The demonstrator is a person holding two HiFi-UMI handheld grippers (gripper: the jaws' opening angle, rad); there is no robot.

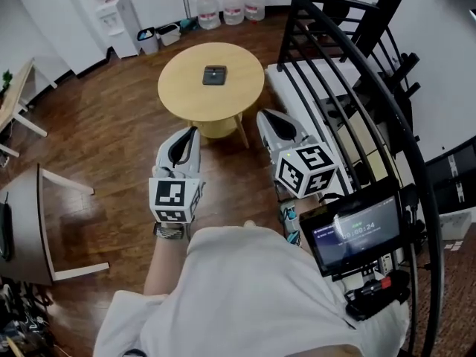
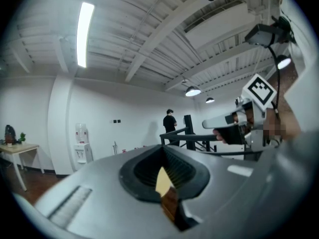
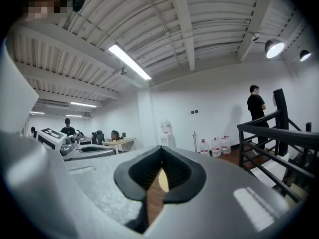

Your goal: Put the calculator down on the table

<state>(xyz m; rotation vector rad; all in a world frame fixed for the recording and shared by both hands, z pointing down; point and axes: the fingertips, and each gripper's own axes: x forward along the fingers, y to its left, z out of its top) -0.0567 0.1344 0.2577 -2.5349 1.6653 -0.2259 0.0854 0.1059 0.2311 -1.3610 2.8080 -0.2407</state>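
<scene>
A small dark calculator (image 1: 214, 75) lies flat near the middle of the round wooden table (image 1: 186, 99), seen only in the head view. My left gripper (image 1: 194, 131) is held level over the wooden floor, short of the table's near edge, jaws together with nothing between them. My right gripper (image 1: 262, 115) hangs beside it to the right, near the table's right side, jaws also closed and empty. In the left gripper view my left gripper (image 2: 162, 149) shows just a thin slit, and the right gripper's body (image 2: 234, 124) shows at the right. My right gripper (image 3: 160, 152) looks the same in its own view.
A black stair railing (image 1: 357, 95) curves down the right side, with a white ledge (image 1: 297, 76) beyond it. Water jugs (image 1: 232, 6) and a dispenser (image 1: 119, 17) stand at the far wall. A desk corner (image 1: 44, 222) is at the left. A person in black (image 3: 258, 108) stands by the railing.
</scene>
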